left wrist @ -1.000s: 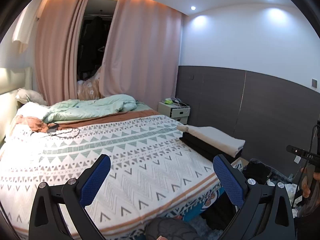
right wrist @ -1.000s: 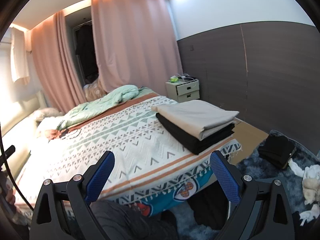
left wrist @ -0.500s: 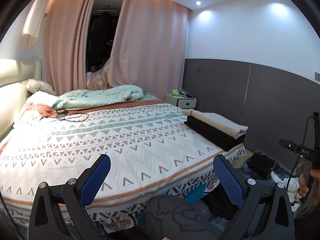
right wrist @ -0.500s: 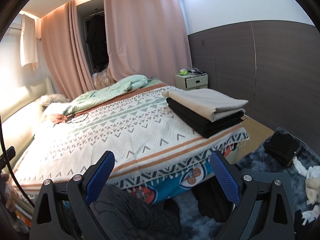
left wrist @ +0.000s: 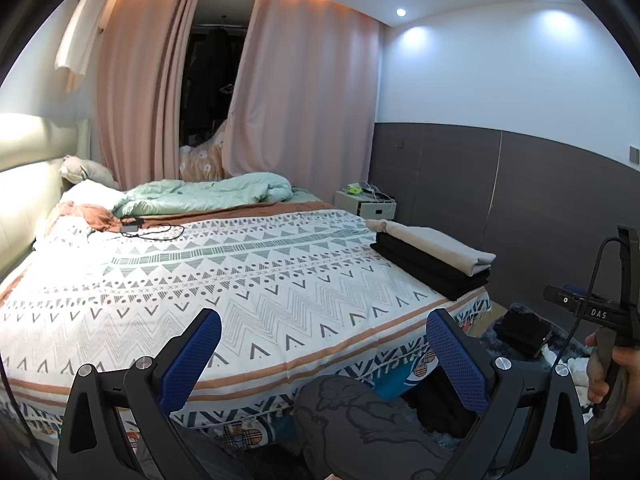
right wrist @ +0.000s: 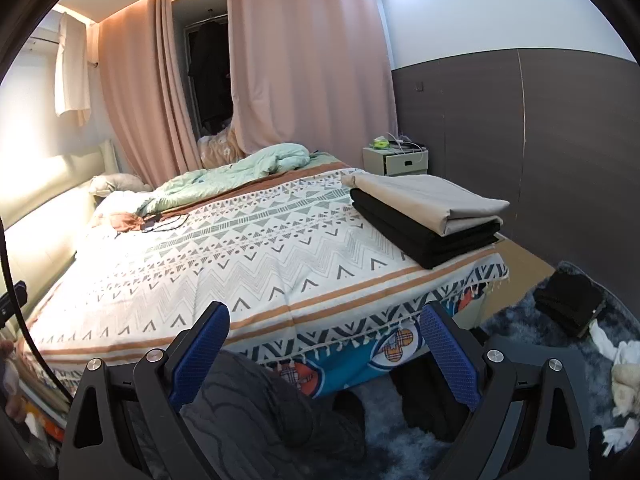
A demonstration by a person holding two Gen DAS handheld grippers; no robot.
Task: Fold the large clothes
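The left gripper [left wrist: 323,354] hangs level before the bed's foot, jaws spread wide, empty — the right gripper [right wrist: 324,348] likewise. A dark grey garment [right wrist: 256,404] lies heaped on the floor just below both. On the patterned bedspread [right wrist: 248,264], a beige folded cloth [right wrist: 432,196] tops a black folded cloth [right wrist: 420,236] at the right corner. Since a second ago both grippers have pulled back — more floor shows.

A home bedroom. A wide bed [left wrist: 260,280] with a patterned cover fills most of it, a padded headboard [left wrist: 24,184] at its head and a rumpled green quilt [left wrist: 208,196] near the pillows. Pink curtains [right wrist: 304,60] hang floor-length behind, and a small nightstand [right wrist: 396,158] stands by the dark-panelled wall [right wrist: 540,128].
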